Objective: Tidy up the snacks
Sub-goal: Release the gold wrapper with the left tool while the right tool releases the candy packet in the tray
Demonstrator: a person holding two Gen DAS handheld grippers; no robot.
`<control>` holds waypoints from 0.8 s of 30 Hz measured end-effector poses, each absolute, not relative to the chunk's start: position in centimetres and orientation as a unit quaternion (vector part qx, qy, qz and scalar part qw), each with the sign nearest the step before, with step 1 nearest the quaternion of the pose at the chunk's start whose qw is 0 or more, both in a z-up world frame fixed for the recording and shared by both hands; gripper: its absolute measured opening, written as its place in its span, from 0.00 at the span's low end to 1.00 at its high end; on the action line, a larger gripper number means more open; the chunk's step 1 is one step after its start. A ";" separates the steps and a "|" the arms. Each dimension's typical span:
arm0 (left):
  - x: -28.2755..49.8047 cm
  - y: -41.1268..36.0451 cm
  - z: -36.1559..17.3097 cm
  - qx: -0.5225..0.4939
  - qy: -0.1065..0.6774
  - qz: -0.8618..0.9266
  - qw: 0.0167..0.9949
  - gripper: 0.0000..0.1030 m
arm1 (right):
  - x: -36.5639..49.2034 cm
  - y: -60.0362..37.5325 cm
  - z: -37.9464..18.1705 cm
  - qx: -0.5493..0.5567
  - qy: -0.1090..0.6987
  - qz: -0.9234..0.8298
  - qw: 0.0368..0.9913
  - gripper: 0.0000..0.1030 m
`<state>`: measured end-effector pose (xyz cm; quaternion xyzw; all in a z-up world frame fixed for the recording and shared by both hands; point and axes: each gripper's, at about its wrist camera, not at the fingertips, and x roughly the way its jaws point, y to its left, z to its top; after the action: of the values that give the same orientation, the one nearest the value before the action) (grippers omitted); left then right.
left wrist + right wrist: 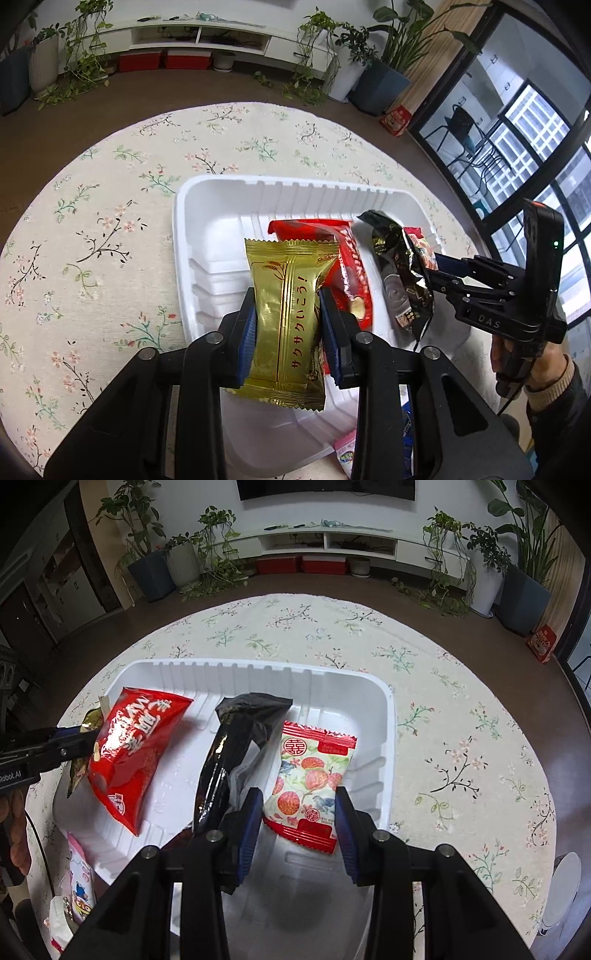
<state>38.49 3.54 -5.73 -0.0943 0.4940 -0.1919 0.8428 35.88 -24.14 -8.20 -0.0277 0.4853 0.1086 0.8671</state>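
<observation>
The round tabletop (110, 206), under a floral cloth, carries a white ribbed tray (295, 184) set near its centre; cloth lies bare beyond the tray's rim from 9 through 12 to 3 o'clock in both views, while the near edge at 6 o'clock is hidden behind the gripper bodies. Inside the tray, the right wrist view shows the floor bare at the 12 o'clock end and a red packet (136, 753) propped against the 9 o'clock wall; the left wrist view shows bare stepped floor on its 9 o'clock side. A black packet (236, 753) lies along the tray's middle. The left gripper (286, 328) has its fingers pressed on a gold packet (288, 314), held over the tray's near half; only the left wrist view shows this packet's face. The right gripper (295, 827) has its fingers on either side of a white fruit-print packet (314, 782), pads at its edges, over the tray's 3 o'clock part; only the right wrist view shows it whole. The left wrist view alone shows the person's hand (517, 365) on the right gripper's handle. Small pink and blue packets (79, 886) lie outside the tray at 7 o'clock.
</observation>
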 end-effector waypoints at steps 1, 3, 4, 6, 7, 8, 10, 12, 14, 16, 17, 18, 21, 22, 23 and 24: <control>38.7 3.4 -6.0 -0.094 0.494 -0.190 0.843 0.28 | 35.9 -24.1 -8.3 -0.030 0.487 0.109 0.866 0.40; 38.7 3.2 -6.3 -0.094 0.495 -0.187 0.844 0.28 | 36.0 -23.9 -8.5 -0.036 0.488 0.107 0.865 0.41; 38.8 3.1 -6.4 -0.094 0.496 -0.185 0.843 0.28 | 36.0 -23.9 -8.6 -0.039 0.488 0.105 0.865 0.41; 38.8 3.0 -6.7 -0.089 0.500 -0.178 0.843 0.29 | 36.0 -23.8 -8.8 -0.038 0.489 0.107 0.865 0.42; 38.8 3.0 -7.0 -0.088 0.502 -0.176 0.842 0.29 | 36.0 -23.7 -8.8 -0.041 0.489 0.106 0.865 0.42; 38.9 3.0 -7.1 -0.088 0.504 -0.174 0.841 0.29 | 36.2 -23.6 -8.8 -0.045 0.489 0.105 0.865 0.43; 38.9 3.0 -7.3 -0.086 0.505 -0.170 0.842 0.29 | 36.1 -23.4 -8.9 -0.052 0.486 0.103 0.866 0.43; 38.7 2.9 -7.2 -0.084 0.504 -0.168 0.843 0.30 | 35.9 -23.5 -8.9 -0.051 0.486 0.103 0.866 0.44; 38.7 2.7 -7.2 -0.076 0.506 -0.164 0.843 0.30 | 35.8 -23.5 -8.9 -0.051 0.486 0.103 0.867 0.45; 38.5 2.7 -7.1 -0.076 0.504 -0.165 0.844 0.34 | 35.8 -23.5 -8.8 -0.052 0.485 0.102 0.867 0.46; 38.4 2.6 -7.0 -0.078 0.502 -0.169 0.845 0.40 | 35.6 -23.5 -8.8 -0.053 0.484 0.102 0.867 0.46; 38.3 2.4 -6.9 -0.079 0.498 -0.171 0.847 0.44 | 35.5 -23.4 -8.7 -0.052 0.484 0.101 0.868 0.47; 37.7 2.1 -6.4 -0.068 0.484 -0.171 0.855 0.75 | 35.2 -23.3 -8.1 -0.049 0.477 0.101 0.872 0.55; 37.6 2.0 -6.2 -0.067 0.481 -0.170 0.857 0.77 | 35.0 -23.3 -7.9 -0.049 0.474 0.097 0.874 0.61; 37.5 1.9 -6.0 -0.064 0.480 -0.167 0.859 0.78 | 35.0 -23.3 -7.8 -0.049 0.471 0.095 0.875 0.63; 37.4 2.0 -5.8 -0.064 0.479 -0.167 0.860 0.78 | 34.9 -23.3 -7.6 -0.047 0.467 0.095 0.878 0.64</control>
<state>37.40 2.03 -5.80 -0.0636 0.4787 -0.1669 0.8596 34.86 -23.33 -7.61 -0.0469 0.4675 0.0951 0.8776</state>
